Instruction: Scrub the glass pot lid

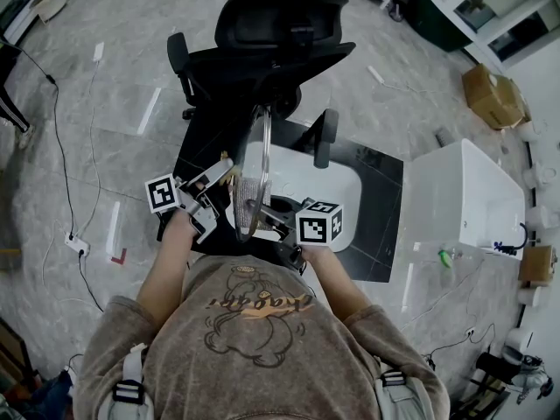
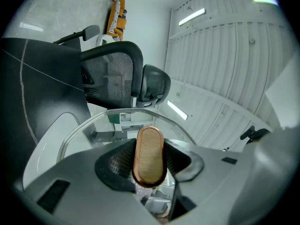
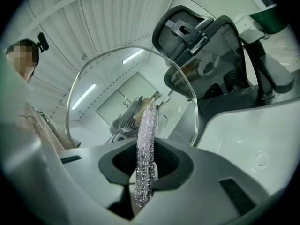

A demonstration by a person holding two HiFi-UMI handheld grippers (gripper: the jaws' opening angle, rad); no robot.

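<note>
The glass pot lid [image 1: 261,160] stands upright and edge-on above a white basin [image 1: 337,191]. My left gripper [image 1: 220,185] is shut on the lid's oval brown knob [image 2: 149,156]; the lid's metal-rimmed glass [image 2: 89,123] curves behind the jaws in the left gripper view. My right gripper [image 1: 265,217] is shut on a silvery mesh scrubber [image 3: 146,149], which hangs as a thin strip between the jaws. The scrubber lies against the other face of the lid [image 3: 117,78], whose clear dome fills the middle of the right gripper view. The two grippers face each other across the glass.
A black office chair [image 1: 262,42] stands just behind the basin, with its armrest [image 1: 325,138] close to the lid. The basin rests on a black mat [image 1: 381,208]. A white tub [image 1: 464,199] stands to the right, and cables run over the floor at the left [image 1: 66,182].
</note>
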